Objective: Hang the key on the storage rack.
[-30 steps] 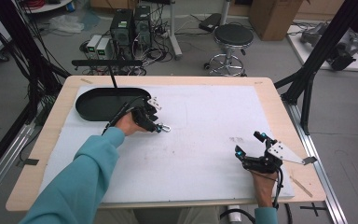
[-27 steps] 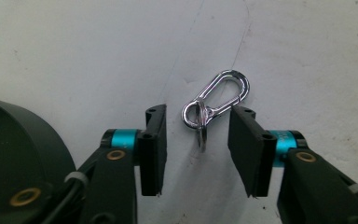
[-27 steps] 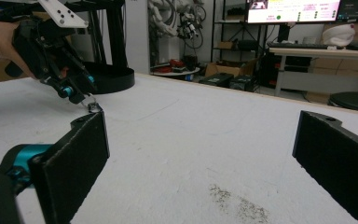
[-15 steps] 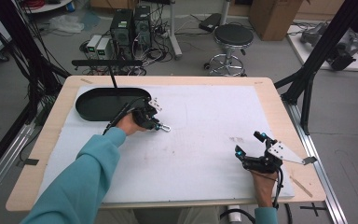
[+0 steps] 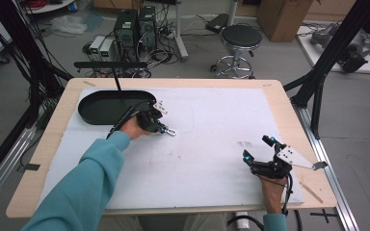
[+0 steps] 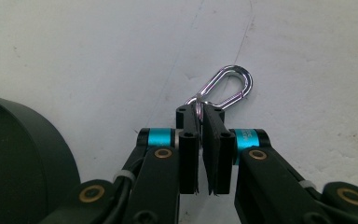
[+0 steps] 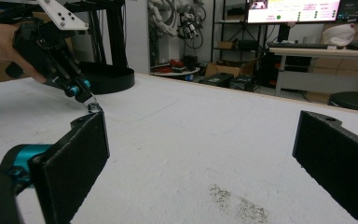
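In the right gripper view the right gripper (image 7: pixel 200 154) rests low on the white tabletop (image 7: pixel 205 140) with its jaws spread wide apart and nothing between them; its far jaw is cut off by the frame edge. From the high view it sits near the tabletop's near right corner, well apart from the other hand. Farther up, the left gripper (image 5: pixel 166 129) has just been closing and now pinches the small end of a silver carabiner (image 6: pixel 228 86), whose loop lies flat on the white sheet; the clamped end is hidden between the pads. Just beside it sits a dark oval tray (image 5: pixel 96 108), partly cut off in the left gripper view
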The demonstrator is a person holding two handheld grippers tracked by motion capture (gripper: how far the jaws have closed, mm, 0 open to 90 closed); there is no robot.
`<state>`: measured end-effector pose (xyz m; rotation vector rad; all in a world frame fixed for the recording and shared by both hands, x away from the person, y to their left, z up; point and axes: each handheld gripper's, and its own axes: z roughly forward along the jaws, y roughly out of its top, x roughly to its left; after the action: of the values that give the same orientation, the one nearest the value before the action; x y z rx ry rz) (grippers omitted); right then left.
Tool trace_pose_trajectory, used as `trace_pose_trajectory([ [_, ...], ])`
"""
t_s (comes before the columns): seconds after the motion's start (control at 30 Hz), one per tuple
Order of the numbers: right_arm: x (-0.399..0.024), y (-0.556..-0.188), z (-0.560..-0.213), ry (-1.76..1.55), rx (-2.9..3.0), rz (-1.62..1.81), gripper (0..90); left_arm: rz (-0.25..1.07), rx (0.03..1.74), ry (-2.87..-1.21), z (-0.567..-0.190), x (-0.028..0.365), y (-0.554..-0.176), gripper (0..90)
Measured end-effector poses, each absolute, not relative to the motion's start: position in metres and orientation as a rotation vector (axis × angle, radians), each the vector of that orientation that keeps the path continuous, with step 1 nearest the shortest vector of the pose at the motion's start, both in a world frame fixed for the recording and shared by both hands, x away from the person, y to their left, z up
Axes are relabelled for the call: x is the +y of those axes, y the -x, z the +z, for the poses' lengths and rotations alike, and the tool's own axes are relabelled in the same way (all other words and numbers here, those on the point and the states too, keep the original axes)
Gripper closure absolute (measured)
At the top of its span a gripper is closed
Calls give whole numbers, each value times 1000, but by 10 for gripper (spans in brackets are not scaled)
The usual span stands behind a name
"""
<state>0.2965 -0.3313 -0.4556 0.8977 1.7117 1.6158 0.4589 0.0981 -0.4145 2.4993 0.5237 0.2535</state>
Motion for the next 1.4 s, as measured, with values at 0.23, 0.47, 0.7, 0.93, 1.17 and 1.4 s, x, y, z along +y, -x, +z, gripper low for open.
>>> trace_pose_trajectory([
  [0.23,-331,-297,-456,-897,1711,1616,30,242,534,-2487,-414,99,-459,866],
  [0.47,-332,-297,-456,-894,1709,1618,30,228,540,-2484,-414,100,-460,881],
  [0.7,-332,-297,-456,-896,1710,1620,30,211,575,-2461,-412,99,-457,884],
  [0.93,-331,-296,-456,-902,1714,1620,30,198,613,-2382,-396,107,-455,885],
  [1.17,-331,-296,-456,-899,1712,1617,30,227,650,-2265,-370,130,-452,885],
  [1.4,-331,-297,-456,-896,1712,1614,30,303,710,-2131,-335,175,-447,885],
])
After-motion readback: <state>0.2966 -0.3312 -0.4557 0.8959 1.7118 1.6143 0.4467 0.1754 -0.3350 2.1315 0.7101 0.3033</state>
